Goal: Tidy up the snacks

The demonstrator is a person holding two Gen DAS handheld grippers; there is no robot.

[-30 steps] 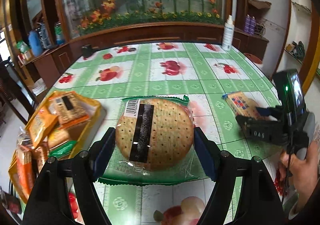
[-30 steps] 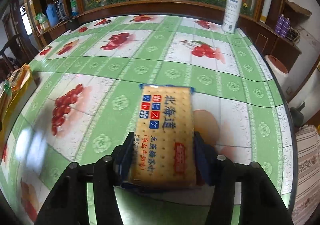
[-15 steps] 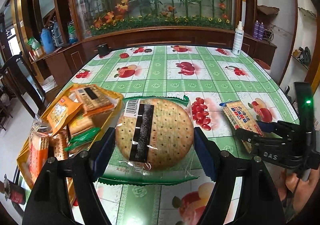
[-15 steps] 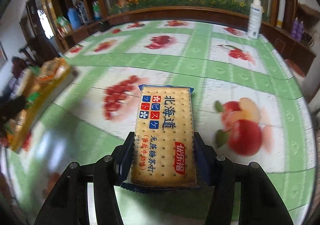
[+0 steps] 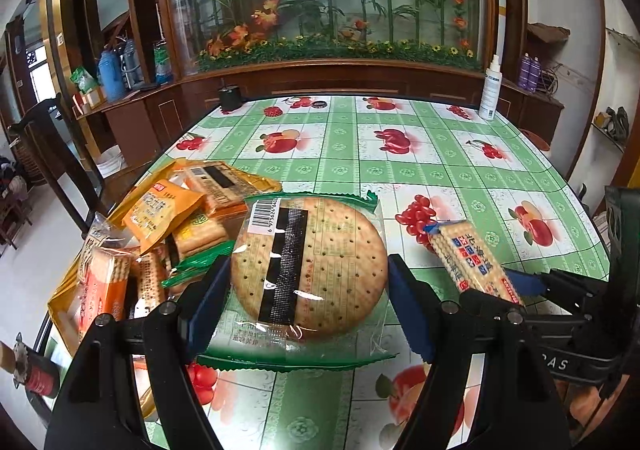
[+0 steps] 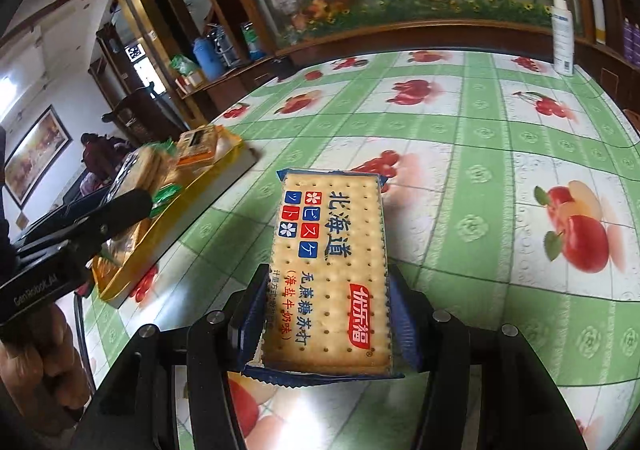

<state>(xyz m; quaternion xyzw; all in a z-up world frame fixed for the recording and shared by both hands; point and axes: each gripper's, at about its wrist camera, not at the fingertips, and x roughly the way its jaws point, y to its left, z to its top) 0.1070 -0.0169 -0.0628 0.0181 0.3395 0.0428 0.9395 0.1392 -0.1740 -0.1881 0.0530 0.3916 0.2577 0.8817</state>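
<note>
Both jaws are clamped on snacks: the left gripper [image 5: 308,290] holds the round biscuit pack [image 5: 306,264] across its width, and the right gripper [image 6: 326,324] pinches the rectangular cracker pack [image 6: 330,270] by its near end. Each pack hangs above the tablecloth [image 5: 400,165]. The yellow tray [image 5: 64,314] of snacks sits near left. Carry each pack well over the rim and lower it flat before letting go, one after the other, so the grippers do not collide.
</note>
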